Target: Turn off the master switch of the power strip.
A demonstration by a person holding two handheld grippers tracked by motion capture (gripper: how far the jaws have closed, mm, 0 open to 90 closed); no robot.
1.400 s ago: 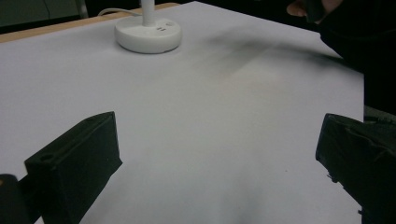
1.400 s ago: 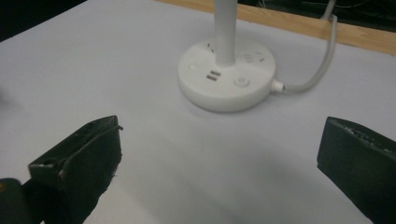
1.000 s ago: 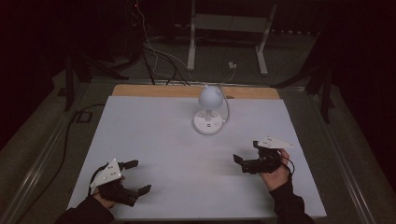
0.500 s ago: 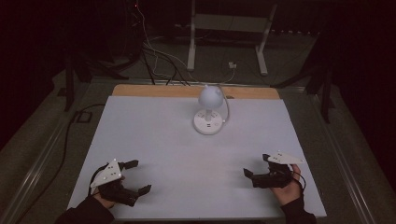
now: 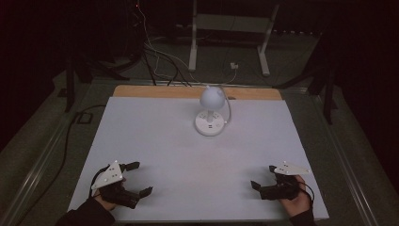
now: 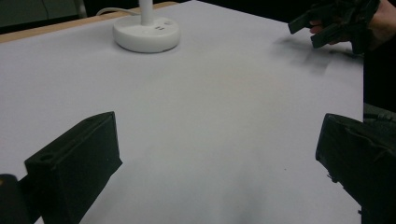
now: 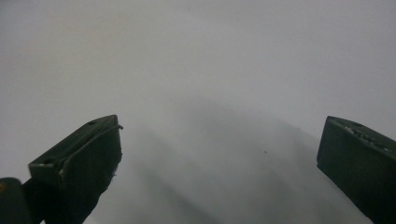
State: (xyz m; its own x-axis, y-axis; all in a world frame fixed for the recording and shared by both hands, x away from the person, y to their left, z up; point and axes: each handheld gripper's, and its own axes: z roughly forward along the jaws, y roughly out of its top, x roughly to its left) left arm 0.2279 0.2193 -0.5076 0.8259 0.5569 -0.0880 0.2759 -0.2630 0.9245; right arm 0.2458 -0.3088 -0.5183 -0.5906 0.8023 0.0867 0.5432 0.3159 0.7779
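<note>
My right gripper [image 5: 265, 177] has drawn back from the desk lamp [image 5: 211, 114] to the table [image 5: 155, 132] edge, jaws spread like my left gripper [image 5: 137, 178]; lamp work looks finished.

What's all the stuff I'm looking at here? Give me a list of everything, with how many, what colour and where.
desk lamp: one, white, round base and globe head, standing on the far middle of the table, apart from both grippers
lamp cord: one, white, arching from the lamp towards the far edge
table: one, white top with a wooden strip along its far edge
frame legs: two, pale grey, on the floor beyond the table
floor cables: several, dark and light, behind the table
left gripper: one, black with a grey plate, near left corner, jaws wide apart, holding nothing
right gripper: one, black with a grey plate, near right corner, jaws wide apart, holding nothing
</note>
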